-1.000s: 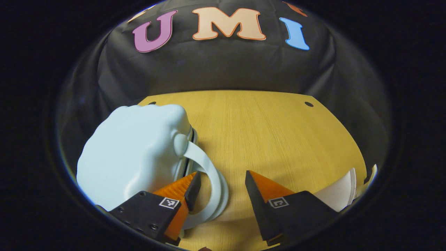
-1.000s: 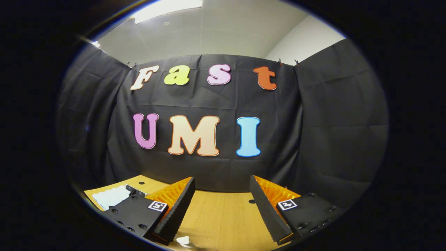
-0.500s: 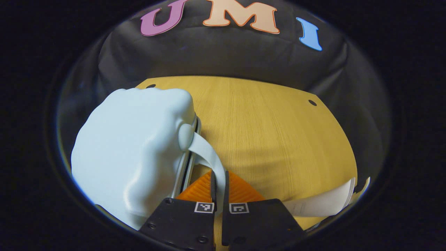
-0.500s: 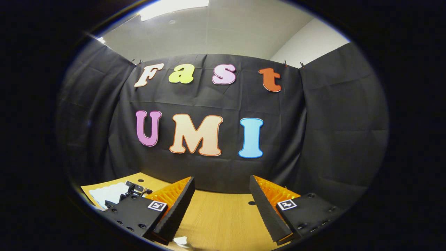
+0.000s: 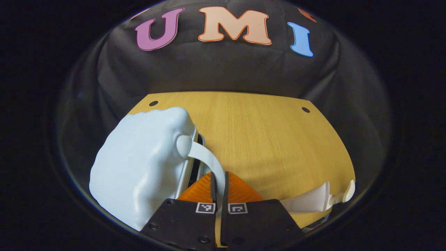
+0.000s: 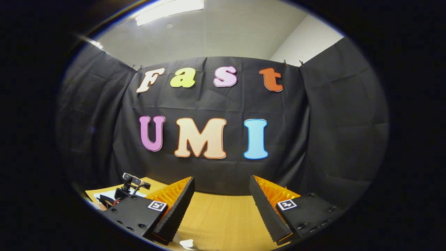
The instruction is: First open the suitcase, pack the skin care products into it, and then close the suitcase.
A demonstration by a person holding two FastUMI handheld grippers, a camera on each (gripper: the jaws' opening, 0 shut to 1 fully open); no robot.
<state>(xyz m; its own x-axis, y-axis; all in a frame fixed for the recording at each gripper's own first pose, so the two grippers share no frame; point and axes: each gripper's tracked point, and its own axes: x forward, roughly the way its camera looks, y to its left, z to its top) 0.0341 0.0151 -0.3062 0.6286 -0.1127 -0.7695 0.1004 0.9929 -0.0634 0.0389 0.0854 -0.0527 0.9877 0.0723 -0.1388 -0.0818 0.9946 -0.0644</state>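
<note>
The near end of the pale blue suitcase [image 5: 139, 170] on the wooden table [image 5: 264, 139] is being cut off, while its handle [image 5: 209, 164] is being pinched by the closed left gripper [image 5: 218, 184] and the right gripper [image 6: 222, 202] is being held wide apart, empty.

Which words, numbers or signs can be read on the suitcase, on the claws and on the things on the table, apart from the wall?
No text can be read.
Suitcase and its handle: plain, no writing shows.
Left claw and right claw: square coded markers, a pattern and not letters.
White item at the table edge: too blurred to tell.
</note>
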